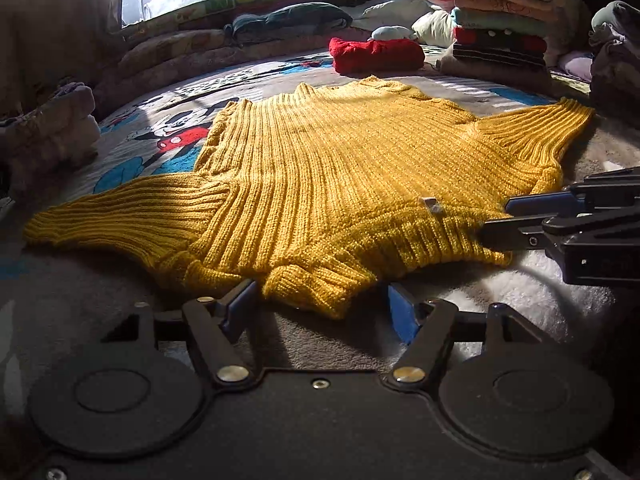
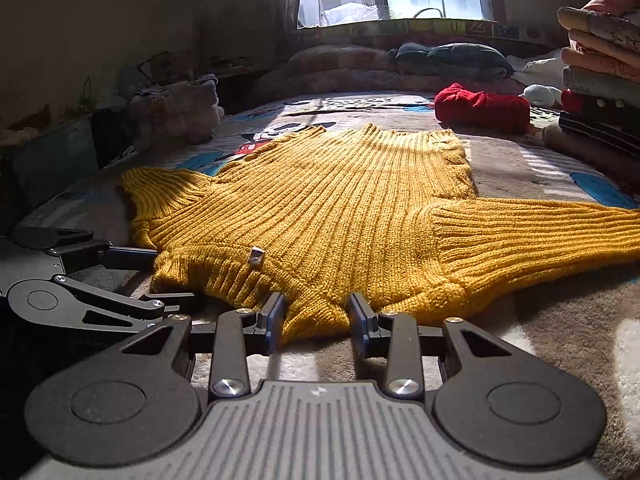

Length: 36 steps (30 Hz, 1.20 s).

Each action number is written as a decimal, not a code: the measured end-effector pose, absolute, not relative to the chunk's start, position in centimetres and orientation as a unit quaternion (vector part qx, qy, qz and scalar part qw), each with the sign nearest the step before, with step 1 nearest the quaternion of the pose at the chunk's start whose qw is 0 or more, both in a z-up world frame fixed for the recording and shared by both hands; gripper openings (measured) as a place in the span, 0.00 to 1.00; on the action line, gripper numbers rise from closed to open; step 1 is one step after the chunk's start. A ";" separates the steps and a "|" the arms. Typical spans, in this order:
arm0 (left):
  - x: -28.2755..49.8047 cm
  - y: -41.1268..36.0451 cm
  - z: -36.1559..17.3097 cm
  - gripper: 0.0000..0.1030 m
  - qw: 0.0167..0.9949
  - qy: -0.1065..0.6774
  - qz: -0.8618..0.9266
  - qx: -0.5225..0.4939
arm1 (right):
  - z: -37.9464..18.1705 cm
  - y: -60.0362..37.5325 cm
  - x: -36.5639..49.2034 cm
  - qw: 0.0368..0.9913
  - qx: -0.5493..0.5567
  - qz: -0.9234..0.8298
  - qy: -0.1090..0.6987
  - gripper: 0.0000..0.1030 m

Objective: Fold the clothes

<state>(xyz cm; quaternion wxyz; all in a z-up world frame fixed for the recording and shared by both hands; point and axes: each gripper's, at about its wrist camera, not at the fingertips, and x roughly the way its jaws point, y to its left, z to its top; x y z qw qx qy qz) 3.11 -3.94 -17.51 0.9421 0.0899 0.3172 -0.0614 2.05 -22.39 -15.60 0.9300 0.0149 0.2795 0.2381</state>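
your yellow ribbed sweater point(image 1: 320, 172) lay spread flat on the cartoon-print blanket point(image 1: 168, 128), with both sleeves stretched out to the sides and the neck edge turned toward you. a small tag point(image 1: 430, 204) sat near the collar. further back, a folded red knit point(image 1: 376, 54) rested on the blanket, and a stack of folded clothes point(image 1: 504, 20) stood to its right.

your left gripper point(image 1: 320, 304) was released, its two fingers standing apart on either side of a bump of the neck edge, not pressing it. your right gripper point(image 2: 316, 320) was released too, its fingers spread wide around another part of the same edge, just beside the left one. neither claw grasped the knit.

i judged that the step in hand was the taking of the near edge. the sweater was not folded anywhere that i could see. whether you were going to pinch the edge or had just let it go after smoothing, the pictures did not settle. if you were to pinch, each claw would need to close on the thick rib fully, because such loose heavy knit can slip and stretch when lifted.
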 end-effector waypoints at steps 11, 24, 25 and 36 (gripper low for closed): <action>2.2 -7.0 -15.3 0.75 0.942 0.299 -0.094 0.121 | -17.1 -32.3 1.3 0.893 0.319 0.158 0.274 0.54; 3.4 -19.0 -16.4 0.75 0.907 0.240 -0.179 0.297 | -19.0 -41.8 0.1 0.843 0.494 0.055 0.206 0.73; 3.6 -20.1 -16.6 0.75 0.902 0.231 -0.184 0.314 | -19.1 -42.4 0.0 0.843 0.497 0.046 0.200 0.73; 7.7 -30.5 -17.8 0.51 0.852 0.180 -0.256 0.421 | -20.6 -48.3 -1.3 0.826 0.546 -0.021 0.142 0.75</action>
